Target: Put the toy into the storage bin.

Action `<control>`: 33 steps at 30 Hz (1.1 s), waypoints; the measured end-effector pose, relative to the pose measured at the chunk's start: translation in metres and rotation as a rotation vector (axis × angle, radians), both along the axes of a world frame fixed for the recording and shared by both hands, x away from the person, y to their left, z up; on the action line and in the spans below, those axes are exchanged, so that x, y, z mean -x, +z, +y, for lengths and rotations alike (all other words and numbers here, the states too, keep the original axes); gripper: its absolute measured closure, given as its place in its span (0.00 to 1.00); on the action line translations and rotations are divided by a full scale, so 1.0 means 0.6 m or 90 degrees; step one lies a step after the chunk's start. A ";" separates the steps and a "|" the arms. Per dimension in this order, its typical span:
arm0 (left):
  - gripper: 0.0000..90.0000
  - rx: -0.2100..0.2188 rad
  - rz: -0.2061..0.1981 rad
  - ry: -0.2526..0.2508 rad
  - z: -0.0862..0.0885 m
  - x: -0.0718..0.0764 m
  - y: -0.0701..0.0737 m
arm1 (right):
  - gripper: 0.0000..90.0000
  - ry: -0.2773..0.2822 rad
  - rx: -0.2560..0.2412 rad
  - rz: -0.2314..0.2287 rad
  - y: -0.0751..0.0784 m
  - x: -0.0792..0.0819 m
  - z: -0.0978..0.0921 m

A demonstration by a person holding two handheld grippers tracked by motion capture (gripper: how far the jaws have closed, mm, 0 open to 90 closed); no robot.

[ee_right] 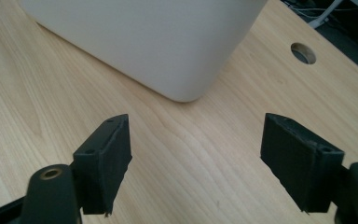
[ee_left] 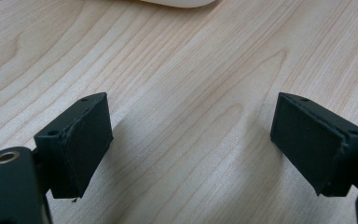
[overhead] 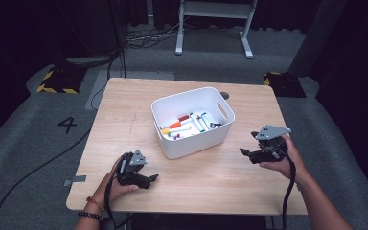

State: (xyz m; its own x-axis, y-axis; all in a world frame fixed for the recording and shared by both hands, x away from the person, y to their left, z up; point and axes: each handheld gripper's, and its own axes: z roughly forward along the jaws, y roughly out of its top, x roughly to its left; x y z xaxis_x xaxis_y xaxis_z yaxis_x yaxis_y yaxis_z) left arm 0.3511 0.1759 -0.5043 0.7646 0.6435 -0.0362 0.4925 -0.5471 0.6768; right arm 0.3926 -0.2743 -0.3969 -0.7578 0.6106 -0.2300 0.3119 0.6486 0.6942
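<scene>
table [overhead: 196, 182]: light wood top, fills the middle of the high view; bare grain under both my grippers, nothing lying loose on it that I can see.
bin [overhead: 172, 143]: white plastic tub with rounded corners, centre of the high view, between my two hands and a bit farther out. In the right gripper view its corner [ee_right: 168, 51] sits top centre. Looks rigid, thin-walled, light for its bulk, smooth and probably slippery on flat faces. I'd judge the rim or the handle slot [overhead: 223, 111] on its right wall the only sane grip; the wall is too wide to span.
markers [overhead: 184, 125]: a handful lying flat on the bin floor, mixed caps: red, orange, green, purple, black. Light, stiff, round barrels, so they'll roll; pinch mid-barrel, across the long axis.
left gripper [overhead: 152, 179]: lower left of the high view, low over the table, jaws spread wide, nothing between them. Pads [ee_left: 81, 140] show bare wood in the gap.
right gripper [overhead: 244, 152]: right of the bin, jaws wide apart, empty, aimed at the bin's near corner, not touching it.
hidden: bin's near wall blocks part of its floor, so marker count is uncertain; labels too small to read. Top edge of the left gripper view cuts the bin to a sliver.
</scene>
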 end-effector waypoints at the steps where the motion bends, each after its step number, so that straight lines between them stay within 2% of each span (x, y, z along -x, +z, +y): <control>1: 0.14 0.000 0.000 0.000 0.000 0.000 0.000 | 0.28 -0.005 -0.002 0.004 -0.004 0.002 -0.002; 12: 0.14 -0.002 0.000 0.000 0.000 0.000 0.000 | 0.27 -0.019 0.015 0.022 -0.041 0.018 -0.029; 21: 0.14 -0.002 0.000 0.000 0.000 0.000 0.000 | 0.27 -0.030 0.029 0.023 -0.065 0.031 -0.049; 33: 0.14 -0.003 -0.001 0.003 0.000 0.000 0.000 | 0.26 -0.054 0.013 0.040 -0.094 0.048 -0.088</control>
